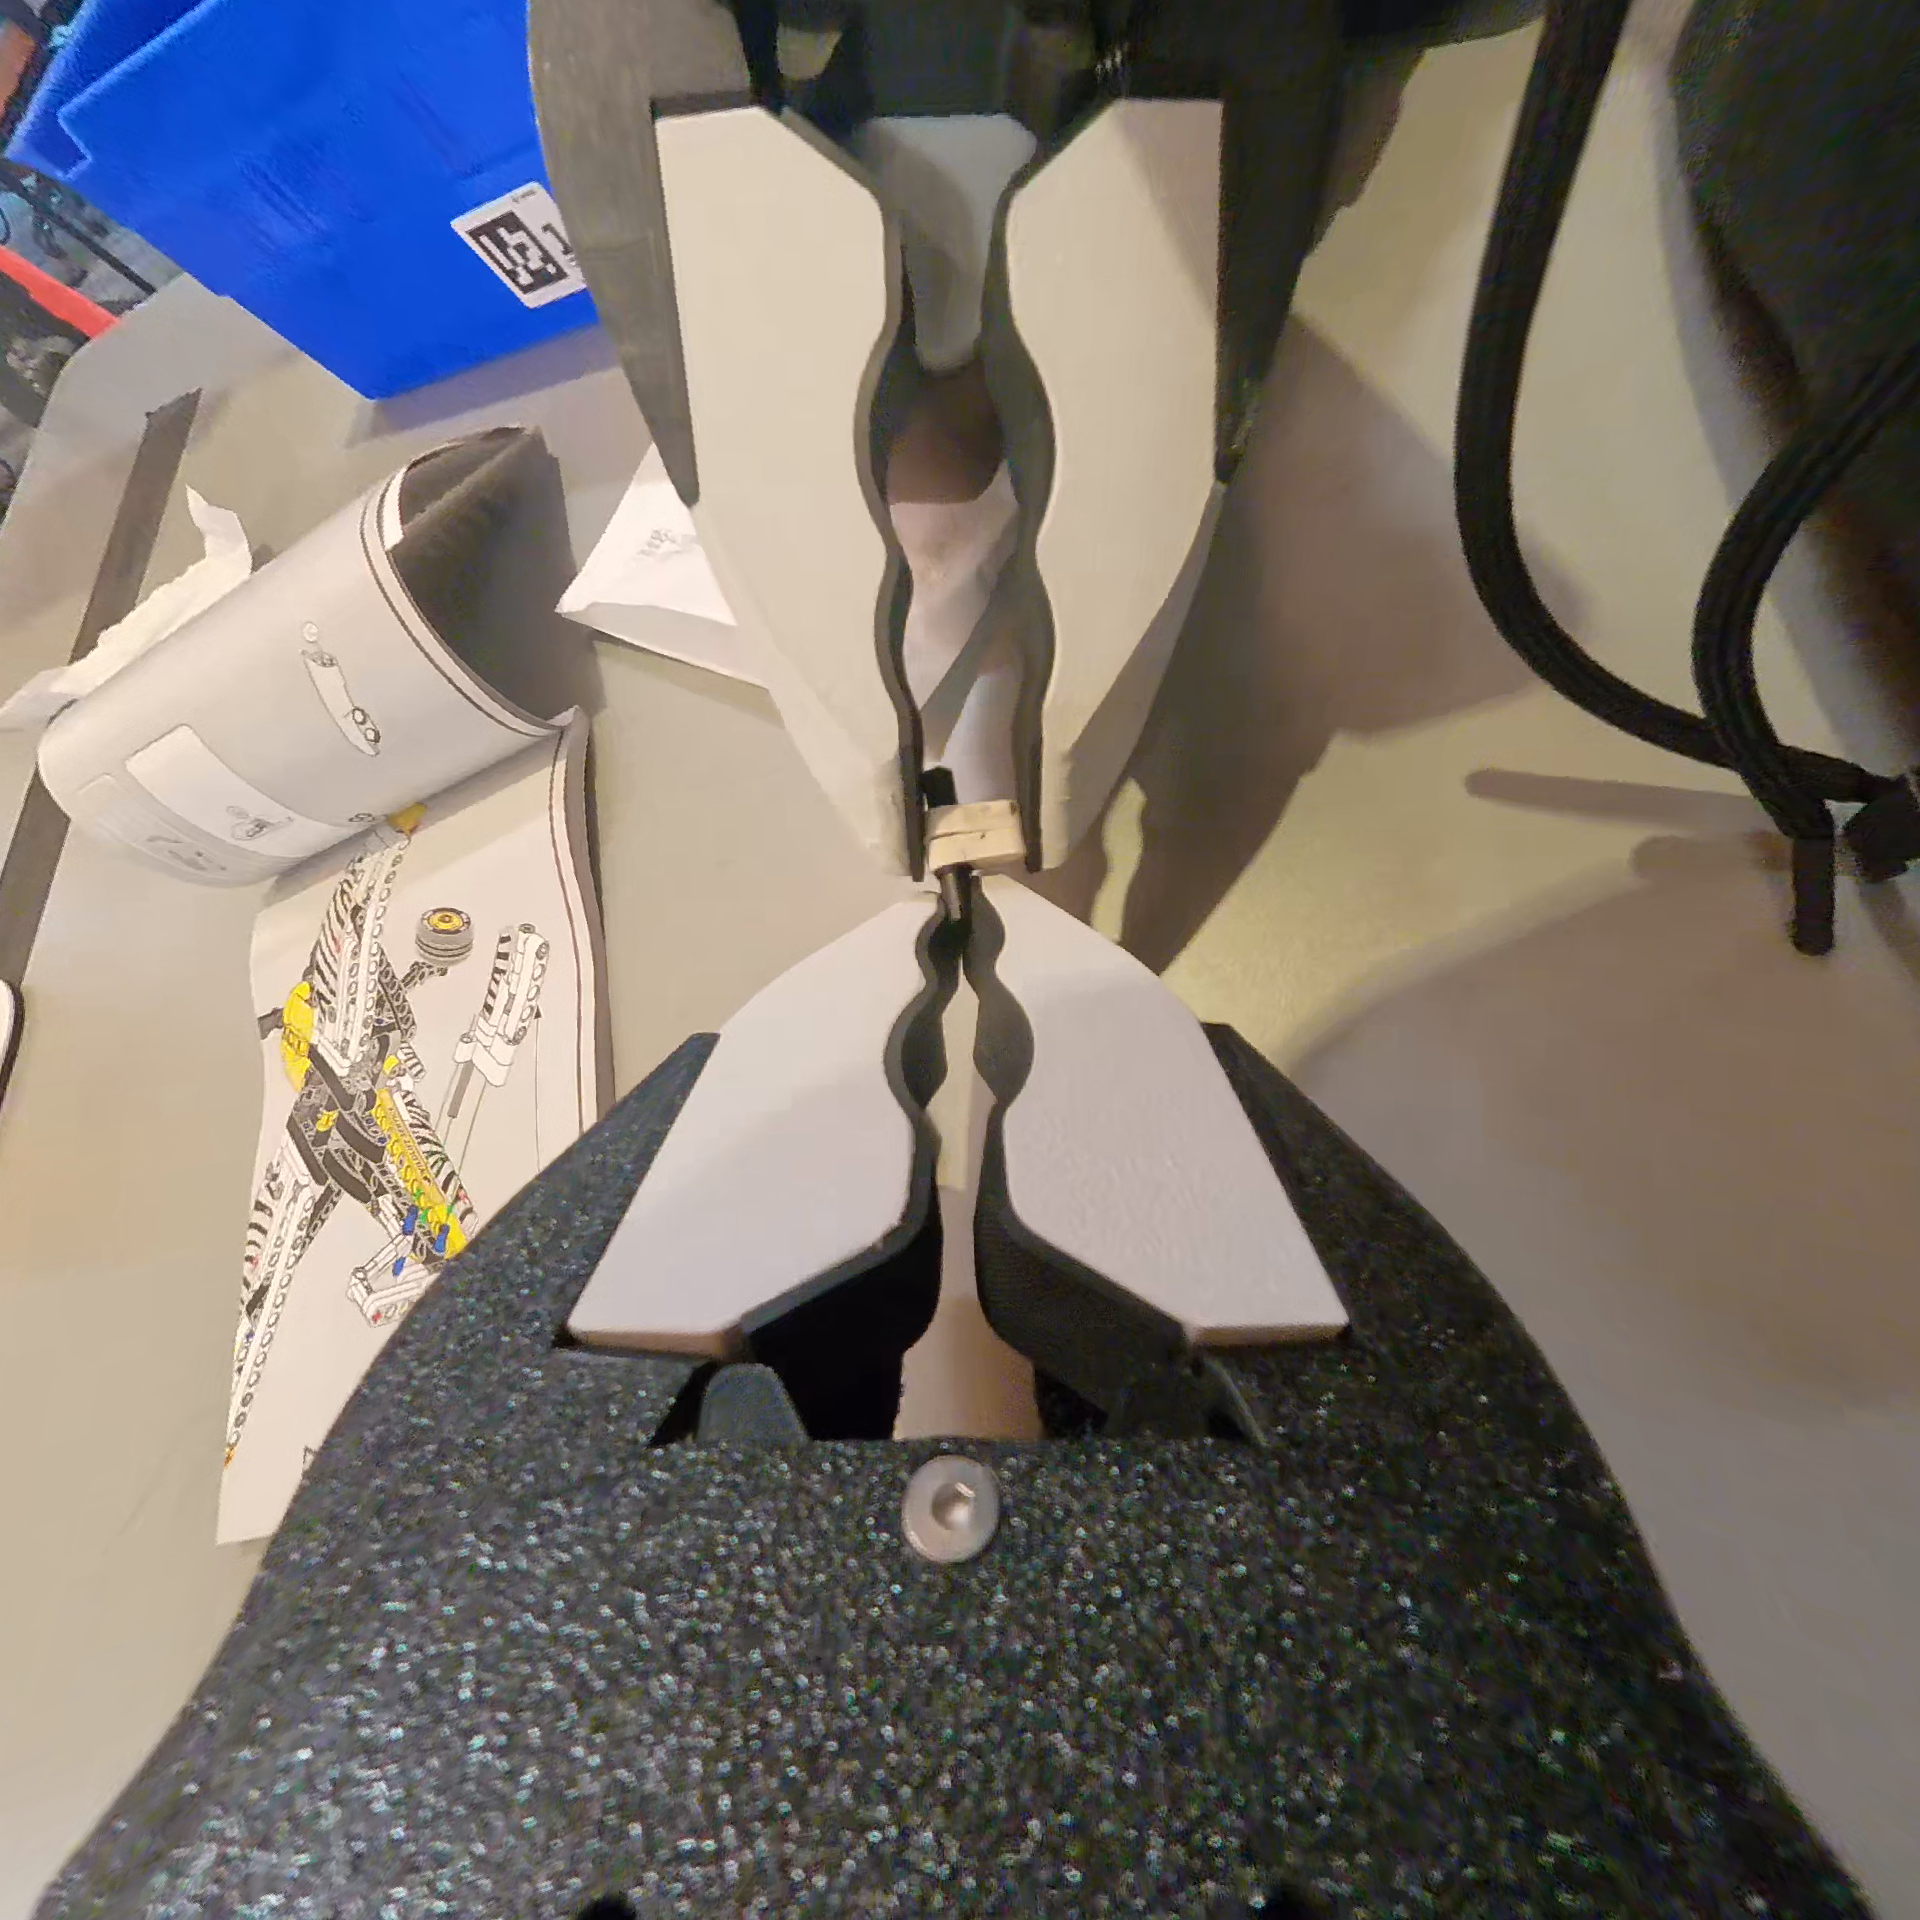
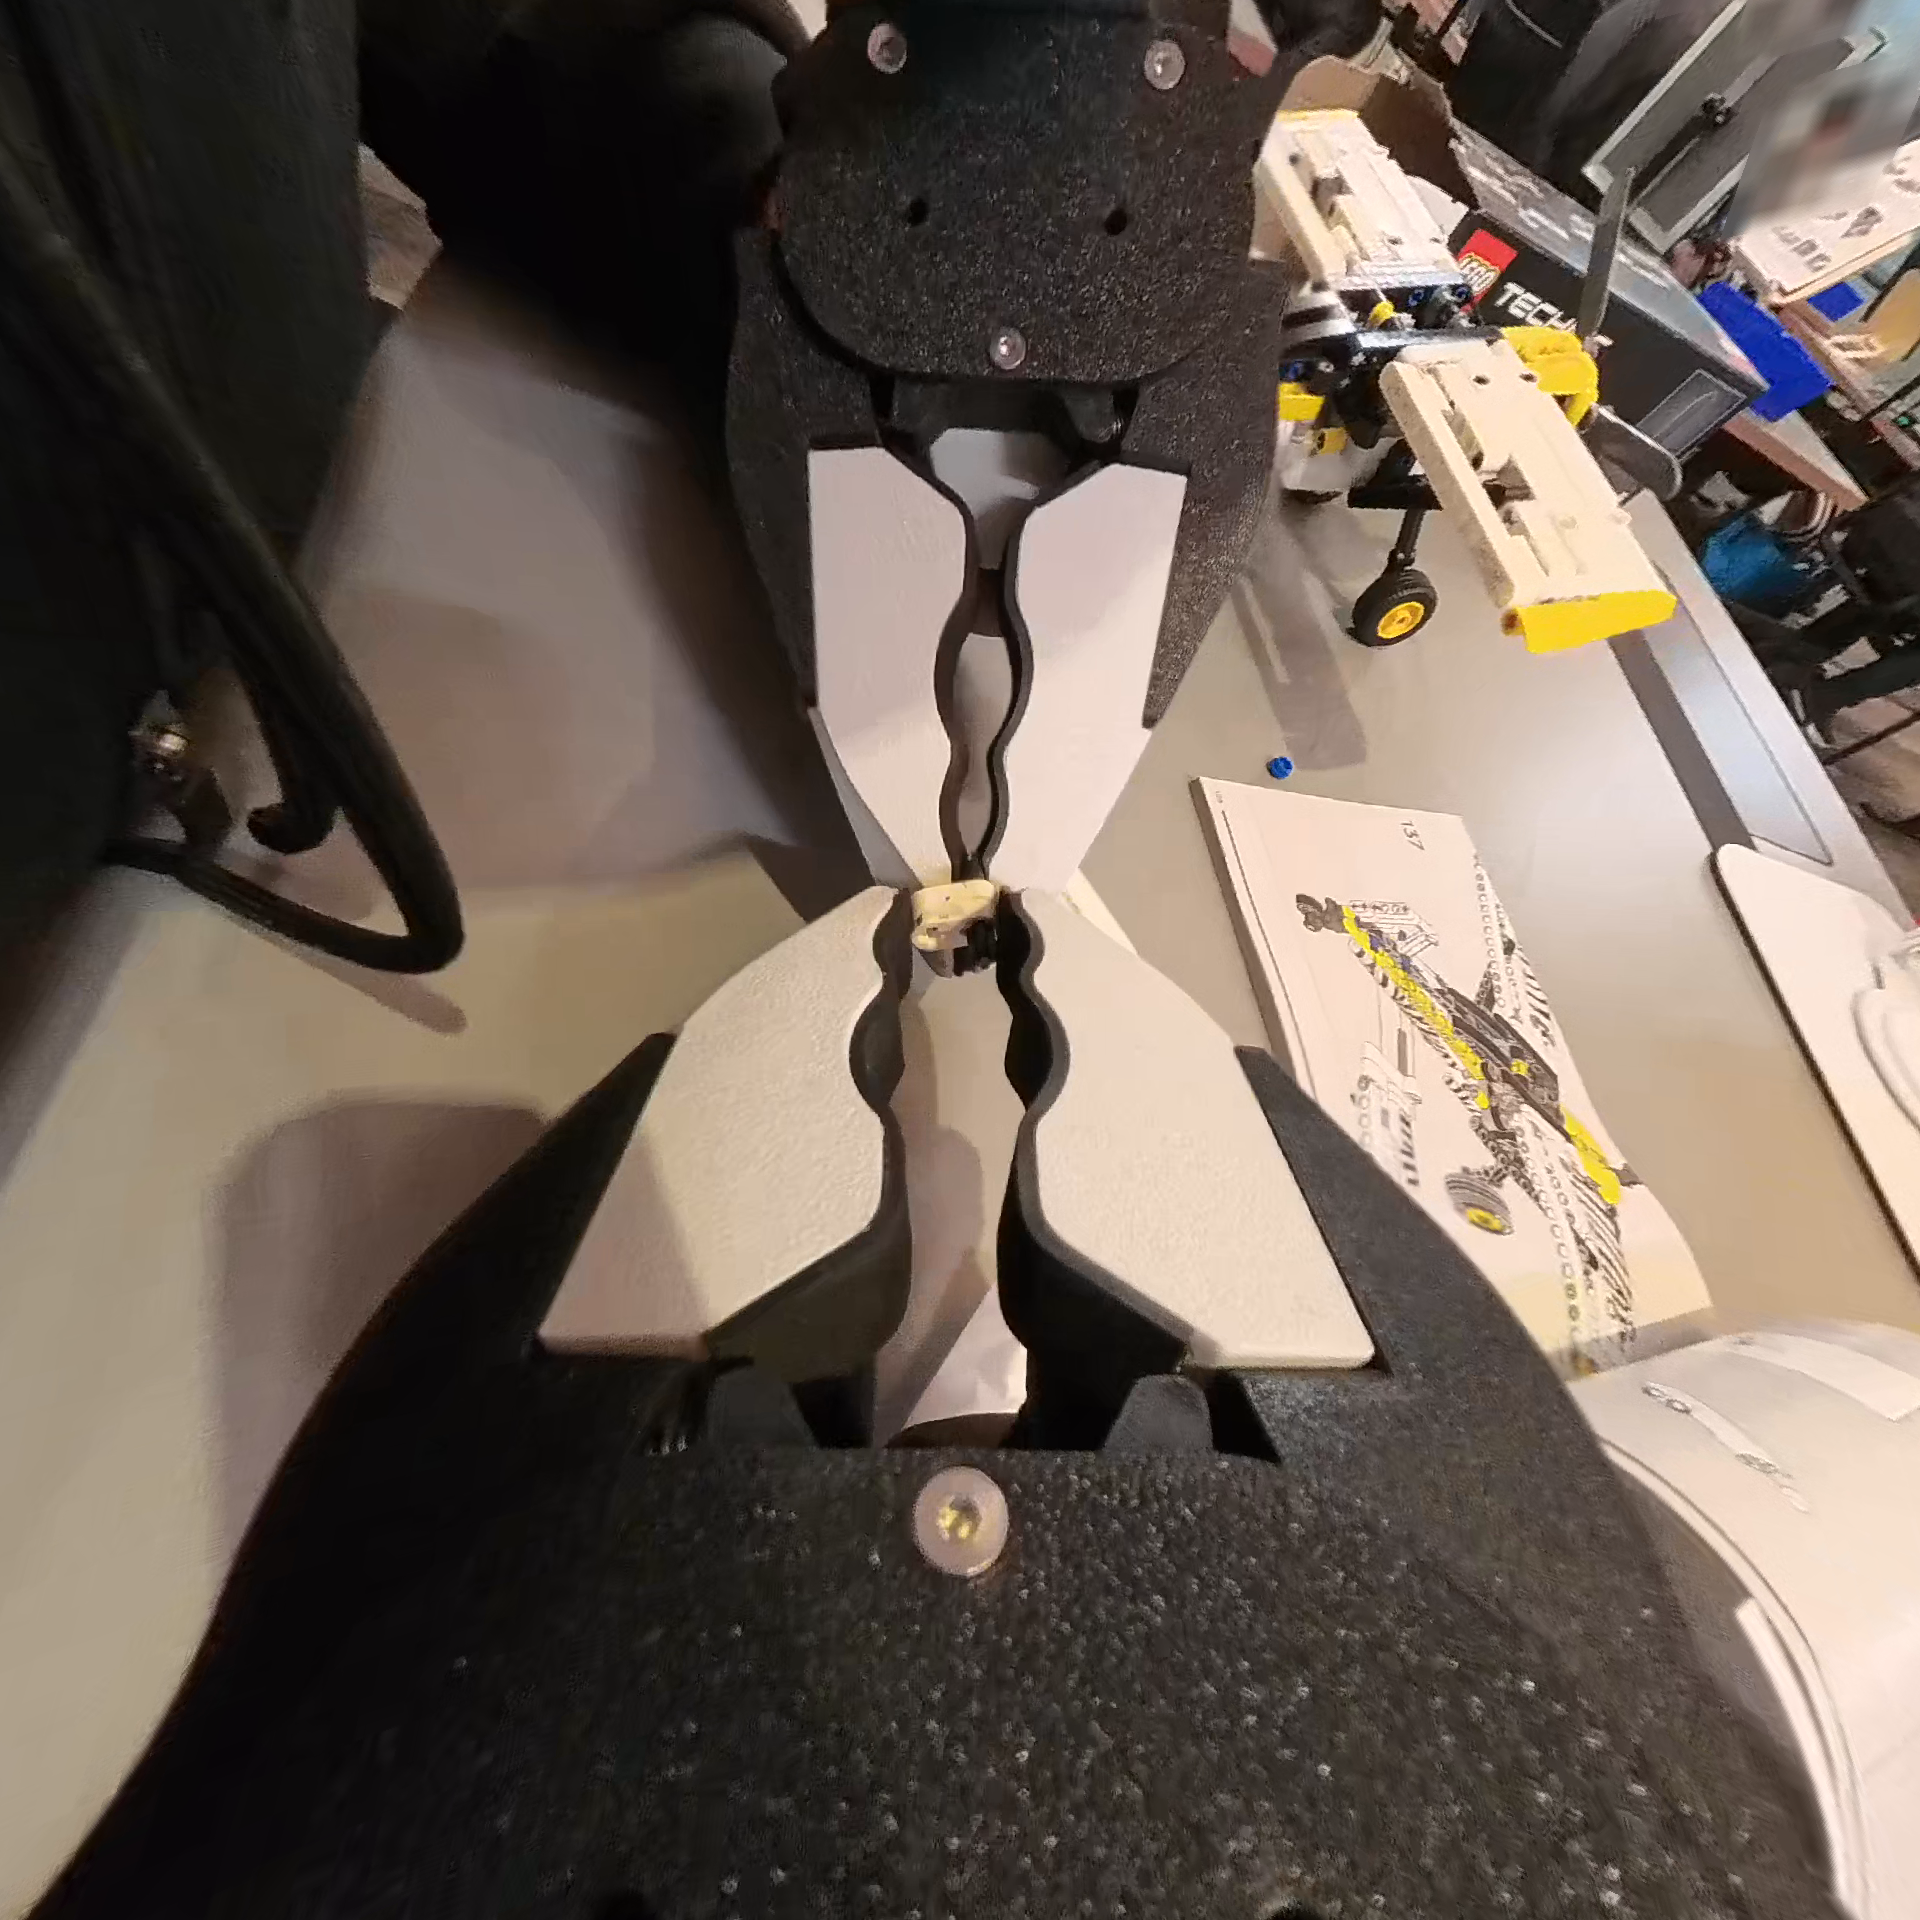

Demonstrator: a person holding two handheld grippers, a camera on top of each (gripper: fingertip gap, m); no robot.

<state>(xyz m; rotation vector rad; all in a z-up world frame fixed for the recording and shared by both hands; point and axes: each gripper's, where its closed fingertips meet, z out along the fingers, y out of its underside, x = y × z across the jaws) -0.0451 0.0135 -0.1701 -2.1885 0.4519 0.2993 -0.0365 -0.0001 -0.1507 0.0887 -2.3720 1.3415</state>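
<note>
My two grippers meet tip to tip above the grey table (image 1: pixel 1455 1143). My left gripper (image 1: pixel 948 916) is shut on a small black pin (image 1: pixel 952 891). The pin's far end goes into a small cream brick piece (image 1: pixel 982 836). My right gripper (image 1: pixel 977 844) comes in from the top of the left wrist view and is shut on that cream piece, with both pads against its ends. In the right wrist view my right gripper (image 2: pixel 951 927) holds the cream piece (image 2: pixel 948 906). There my left gripper (image 2: pixel 971 864) comes from above with the black pin (image 2: pixel 975 951) beside the piece.
An open instruction booklet (image 1: pixel 416 1039) (image 2: pixel 1455 1039) lies beside the grippers, one page curled up (image 1: pixel 260 675). A blue bin (image 1: pixel 312 187) stands at the back left. A white, yellow and black brick model (image 2: pixel 1455 436), a tiny blue piece (image 2: pixel 1278 767) and black cables (image 1: pixel 1558 520) (image 2: pixel 343 748) are nearby. My left and right fingertips are right by each other.
</note>
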